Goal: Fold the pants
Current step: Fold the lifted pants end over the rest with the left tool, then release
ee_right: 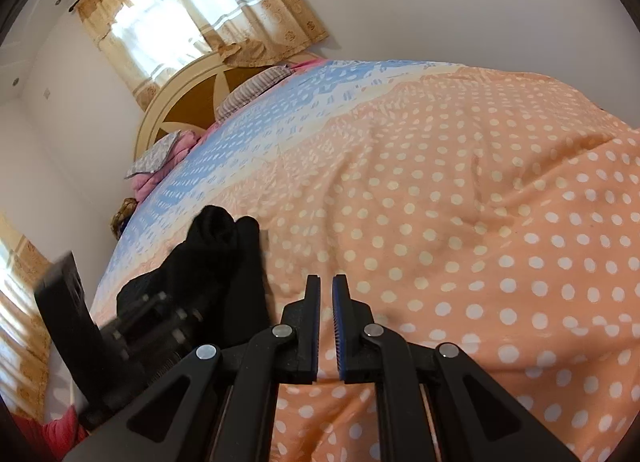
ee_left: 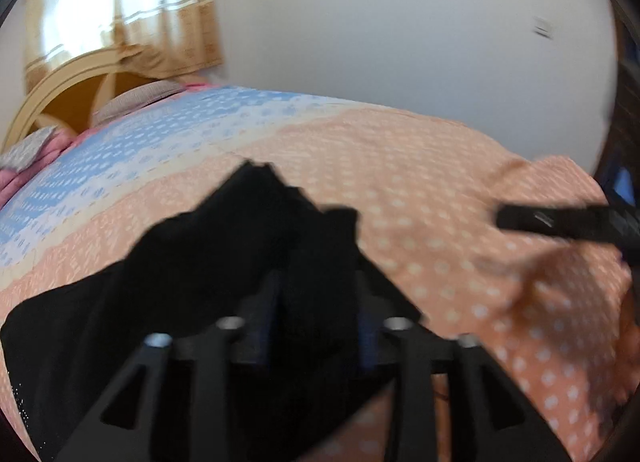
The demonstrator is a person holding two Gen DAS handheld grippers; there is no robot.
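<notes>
Black pants (ee_left: 224,262) are bunched in a heap on the polka-dot duvet (ee_right: 460,222), and the risk, I'd say, is the left gripper (ee_left: 320,294) pinching only a loose layer so the pile drags and crumples instead of folding clean. Its jaws stand apart over dark cloth, though blur hides whether they pinch any. The right gripper (ee_right: 326,302) is nearly closed on nothing, a thin gap showing, with the pants off to its left.
</notes>
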